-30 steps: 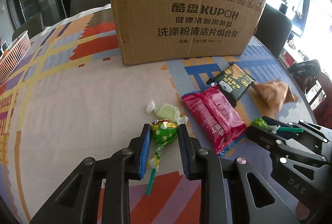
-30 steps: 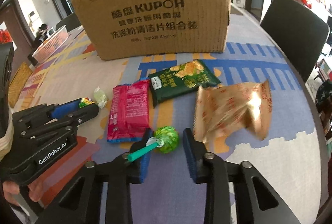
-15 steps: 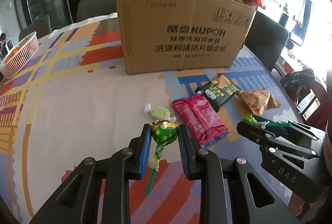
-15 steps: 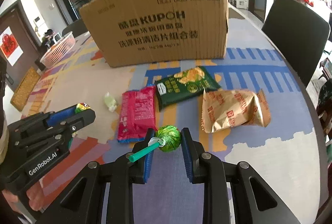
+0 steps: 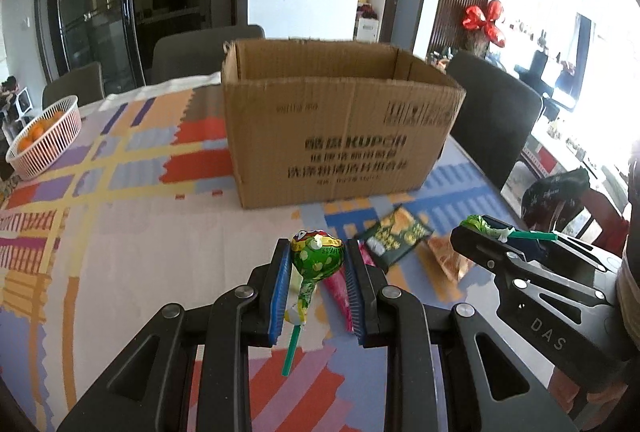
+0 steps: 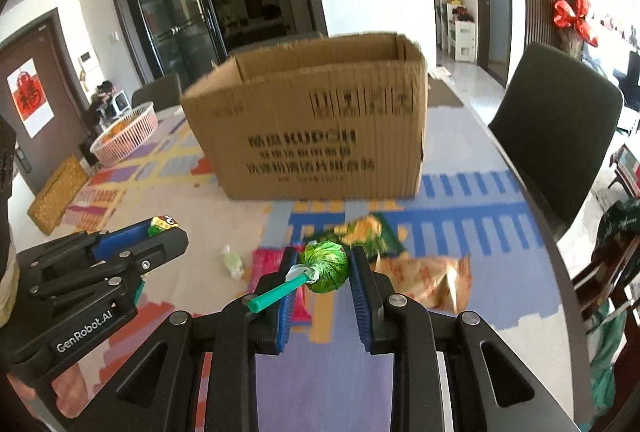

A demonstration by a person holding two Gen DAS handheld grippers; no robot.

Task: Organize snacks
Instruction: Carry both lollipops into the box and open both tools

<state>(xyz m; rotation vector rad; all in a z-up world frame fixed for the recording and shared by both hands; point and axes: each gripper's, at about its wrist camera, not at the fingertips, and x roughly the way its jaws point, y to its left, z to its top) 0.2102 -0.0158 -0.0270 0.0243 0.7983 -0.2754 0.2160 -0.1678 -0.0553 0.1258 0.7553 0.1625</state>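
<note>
Left wrist view: our left gripper [image 5: 318,264] has its fingers closed on a green lollipop [image 5: 317,259], lifted off the tabletop [image 5: 120,252] so it can clear the open cardboard box [image 5: 340,136], whose visible interior looks bare

Right wrist view: our right gripper [image 6: 323,268] likewise pinches a second lollipop [image 6: 325,266]; red packet [image 6: 266,264] and other snacks lie below

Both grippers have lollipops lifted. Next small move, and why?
Probably carry both forward over the open cardboard box and release. The left gripper is shut on the cartoon-wrapped lollipop, the right gripper on the green lollipop; both are off the tablecloth, short of the box's near wall.
</note>
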